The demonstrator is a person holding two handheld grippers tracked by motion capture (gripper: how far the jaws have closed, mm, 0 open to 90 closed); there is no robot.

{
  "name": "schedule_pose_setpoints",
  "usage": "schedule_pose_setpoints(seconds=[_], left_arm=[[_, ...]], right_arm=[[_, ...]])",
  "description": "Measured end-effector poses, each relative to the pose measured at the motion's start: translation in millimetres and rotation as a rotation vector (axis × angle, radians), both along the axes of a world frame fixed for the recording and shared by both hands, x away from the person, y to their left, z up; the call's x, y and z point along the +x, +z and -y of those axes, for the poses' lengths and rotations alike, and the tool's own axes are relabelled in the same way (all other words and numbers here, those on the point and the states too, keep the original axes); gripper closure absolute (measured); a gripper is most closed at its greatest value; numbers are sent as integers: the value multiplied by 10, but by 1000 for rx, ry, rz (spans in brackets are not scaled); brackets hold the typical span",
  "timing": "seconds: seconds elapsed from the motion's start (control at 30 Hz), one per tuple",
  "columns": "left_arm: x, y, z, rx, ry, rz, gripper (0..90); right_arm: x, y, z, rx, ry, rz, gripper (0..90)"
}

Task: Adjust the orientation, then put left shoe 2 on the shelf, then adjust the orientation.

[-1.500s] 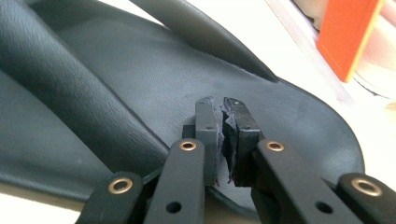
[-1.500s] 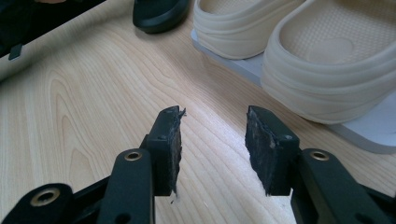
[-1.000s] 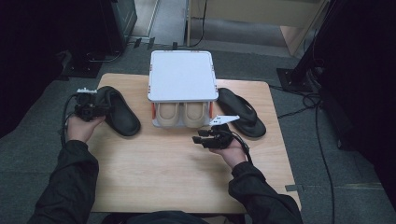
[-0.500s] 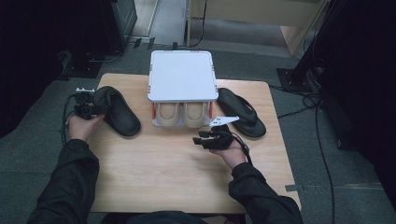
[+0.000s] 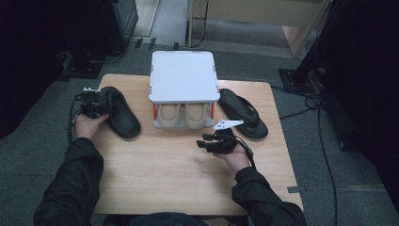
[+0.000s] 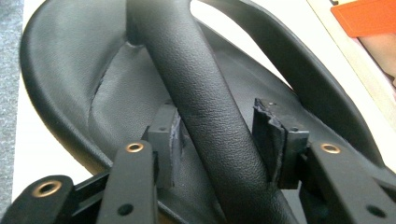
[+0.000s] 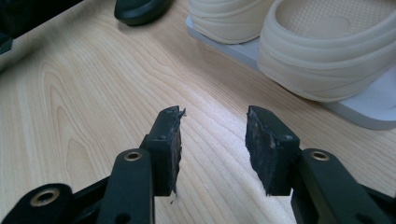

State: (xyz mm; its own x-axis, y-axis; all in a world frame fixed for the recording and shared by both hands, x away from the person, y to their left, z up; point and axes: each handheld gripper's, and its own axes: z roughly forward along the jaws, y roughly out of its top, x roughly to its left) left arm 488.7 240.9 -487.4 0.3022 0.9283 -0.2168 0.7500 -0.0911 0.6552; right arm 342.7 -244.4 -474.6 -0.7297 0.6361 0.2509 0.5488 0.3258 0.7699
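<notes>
A black sandal [image 6: 201, 107] is lying between the black fingers [image 6: 166, 140]; cream shoes [image 7: 322, 51] are showing beyond, over a pale wood-grain counter [image 7: 93, 93].

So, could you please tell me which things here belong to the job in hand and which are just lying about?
In the job:
- left black sandal, its strap between the left gripper jaws, which have just been closing

Lying about:
- right black sandal
- white rack
- cream shoes

No legible text — anywhere.
</notes>
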Motion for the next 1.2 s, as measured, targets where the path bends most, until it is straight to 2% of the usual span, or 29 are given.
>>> schedule_pose_setpoints(seconds=[0.17,0.3,0.73,0.9,1.0,1.2], left_arm=[[10,5,-6,-26,-9,-14,621],[6,10,-7,-29,-25,-22,671],[-24,78,-86,-78,-3,-28,685],[-55,166,-79,-77,-15,-14,686],[-82,238,-69,-101,-12,-11,686],[-151,422,-16,-119,-36,20,685]], right_arm=[[2,0,7,-1,-2,3,561],[5,-3,8,1,-3,2,561],[16,-3,0,1,-6,-2,561],[11,1,2,-1,-5,0,561],[11,7,10,6,-6,4,561],[7,15,21,7,-4,8,561]])
